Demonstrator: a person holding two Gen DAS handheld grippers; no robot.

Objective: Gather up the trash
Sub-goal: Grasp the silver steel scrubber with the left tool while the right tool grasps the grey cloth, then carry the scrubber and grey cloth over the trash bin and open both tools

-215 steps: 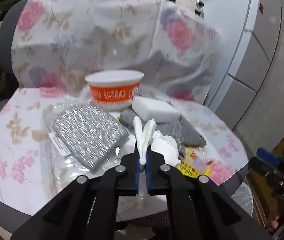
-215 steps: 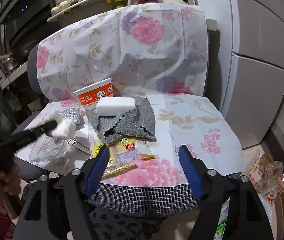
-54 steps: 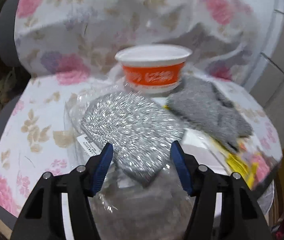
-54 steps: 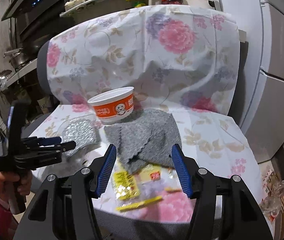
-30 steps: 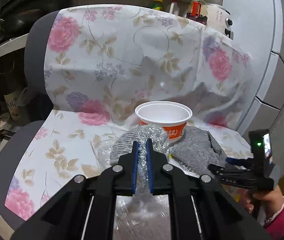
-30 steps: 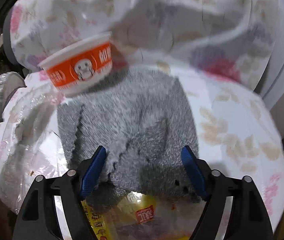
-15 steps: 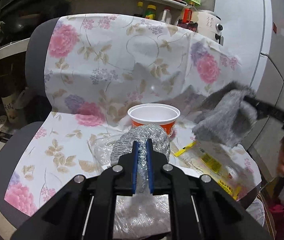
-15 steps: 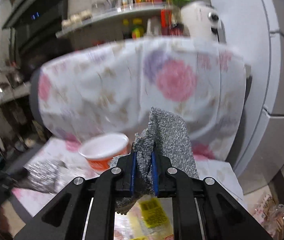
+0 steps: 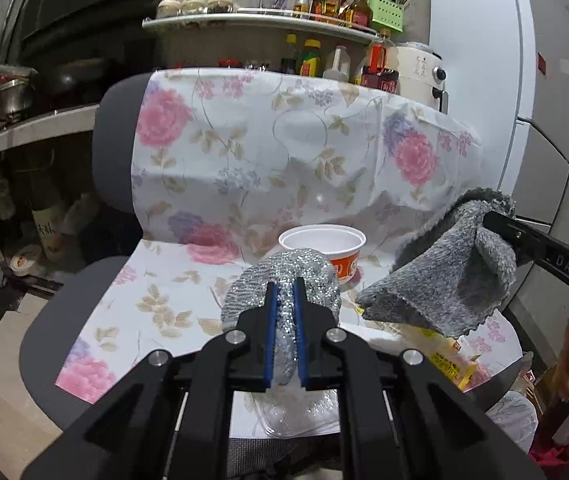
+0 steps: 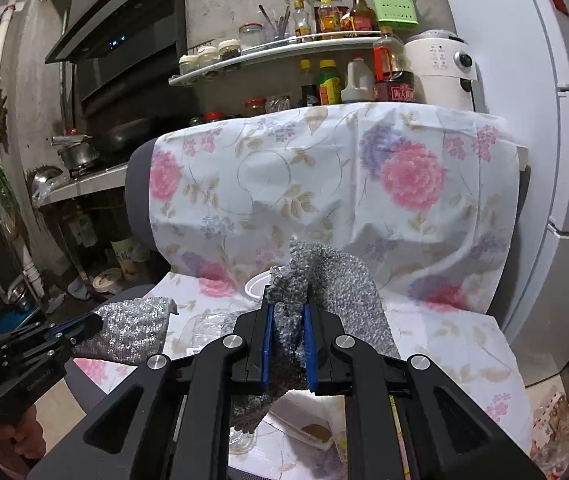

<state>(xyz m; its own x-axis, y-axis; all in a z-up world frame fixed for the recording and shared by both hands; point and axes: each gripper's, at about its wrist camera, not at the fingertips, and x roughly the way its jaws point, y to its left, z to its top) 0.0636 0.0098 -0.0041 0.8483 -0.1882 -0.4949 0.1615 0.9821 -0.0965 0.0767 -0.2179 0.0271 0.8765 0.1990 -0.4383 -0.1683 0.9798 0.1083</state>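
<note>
The left gripper (image 9: 284,320) was clamped on a silver scouring pad (image 9: 284,280), holding it above the chair seat covered by a floral cloth (image 9: 244,168). The right gripper (image 10: 287,332) pinched a grey cloth (image 10: 336,288), which hung in the air clear of the seat. Behind both stood an orange-and-white paper bowl (image 9: 324,242) on the seat. Yellow wrappers (image 9: 444,356) and a crumpled clear plastic bag (image 9: 304,416) lay near the seat's front edge.
</note>
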